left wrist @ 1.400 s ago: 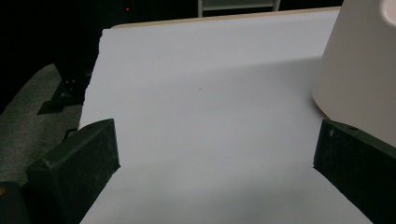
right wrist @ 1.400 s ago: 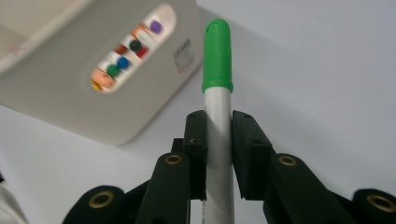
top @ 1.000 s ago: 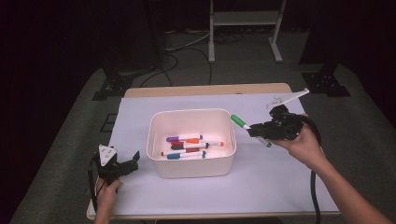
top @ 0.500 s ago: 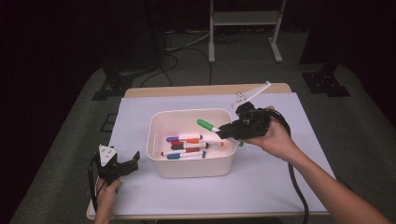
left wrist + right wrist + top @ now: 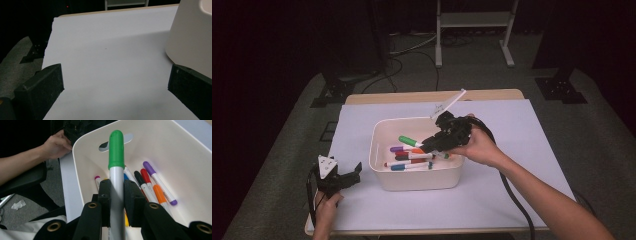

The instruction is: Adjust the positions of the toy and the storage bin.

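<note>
A white bin [image 5: 417,177] stands mid-table with several markers [image 5: 412,157] lying in it. My right gripper [image 5: 428,146] hangs over the bin, shut on a green-capped marker [image 5: 410,141] whose cap points left across the bin. In the right gripper view both pads clamp the grey barrel of the green-capped marker [image 5: 116,170] above the bin's inside [image 5: 175,157], where the loose markers [image 5: 152,187] lie. My left gripper [image 5: 353,172] rests on the paper left of the bin, its jaws open and nothing between them. Its view shows bare paper [image 5: 110,62] and the bin's wall [image 5: 192,37] at the right.
White paper [image 5: 522,150] covers the wooden table [image 5: 432,96]. A cable [image 5: 507,185] trails from the right gripper along the forearm. Dark floor, stand legs and cables lie beyond the far edge.
My right gripper has carried the green-capped marker leftward from beside the bin's right rim to over its middle. The left gripper has stayed put.
</note>
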`<act>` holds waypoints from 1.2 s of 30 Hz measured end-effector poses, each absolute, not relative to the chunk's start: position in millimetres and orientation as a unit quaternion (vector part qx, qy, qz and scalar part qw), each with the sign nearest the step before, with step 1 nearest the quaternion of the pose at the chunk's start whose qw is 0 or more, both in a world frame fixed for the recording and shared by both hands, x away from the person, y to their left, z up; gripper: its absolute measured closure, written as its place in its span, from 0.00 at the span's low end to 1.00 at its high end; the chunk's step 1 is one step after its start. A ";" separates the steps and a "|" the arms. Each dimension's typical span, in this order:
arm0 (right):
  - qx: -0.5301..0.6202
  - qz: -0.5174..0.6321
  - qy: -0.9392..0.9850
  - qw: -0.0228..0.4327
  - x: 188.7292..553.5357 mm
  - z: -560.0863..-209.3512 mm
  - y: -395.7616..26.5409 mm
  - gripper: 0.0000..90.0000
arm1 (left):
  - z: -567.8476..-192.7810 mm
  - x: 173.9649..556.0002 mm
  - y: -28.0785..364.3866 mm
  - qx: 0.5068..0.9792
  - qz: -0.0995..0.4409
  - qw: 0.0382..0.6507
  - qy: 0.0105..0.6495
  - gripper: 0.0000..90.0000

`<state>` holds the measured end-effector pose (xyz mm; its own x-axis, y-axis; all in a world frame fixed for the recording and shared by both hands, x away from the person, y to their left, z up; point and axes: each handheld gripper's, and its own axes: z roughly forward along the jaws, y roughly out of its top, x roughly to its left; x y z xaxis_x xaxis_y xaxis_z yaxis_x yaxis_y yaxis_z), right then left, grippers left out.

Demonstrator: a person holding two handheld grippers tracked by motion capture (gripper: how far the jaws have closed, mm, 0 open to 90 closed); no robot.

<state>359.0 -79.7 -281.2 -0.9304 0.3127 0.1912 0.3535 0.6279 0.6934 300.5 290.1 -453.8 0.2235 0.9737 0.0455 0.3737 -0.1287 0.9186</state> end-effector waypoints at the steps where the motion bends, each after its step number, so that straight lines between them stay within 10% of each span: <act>1: -0.183 -0.386 -0.904 0.028 360.3 -282.7 -76.2 0.84 | -453.7 300.4 290.1 0.660 0.357 0.419 0.511 0.00; 30: -0.137 -0.297 -0.943 0.068 379.3 -341.2 -15.2 0.84 | -453.7 301.3 291.7 0.657 0.354 0.422 0.514 0.00; 36: -0.142 -0.280 -0.947 0.073 380.2 -344.7 -11.6 0.71 | -453.6 301.2 292.0 0.658 0.353 0.422 0.514 0.00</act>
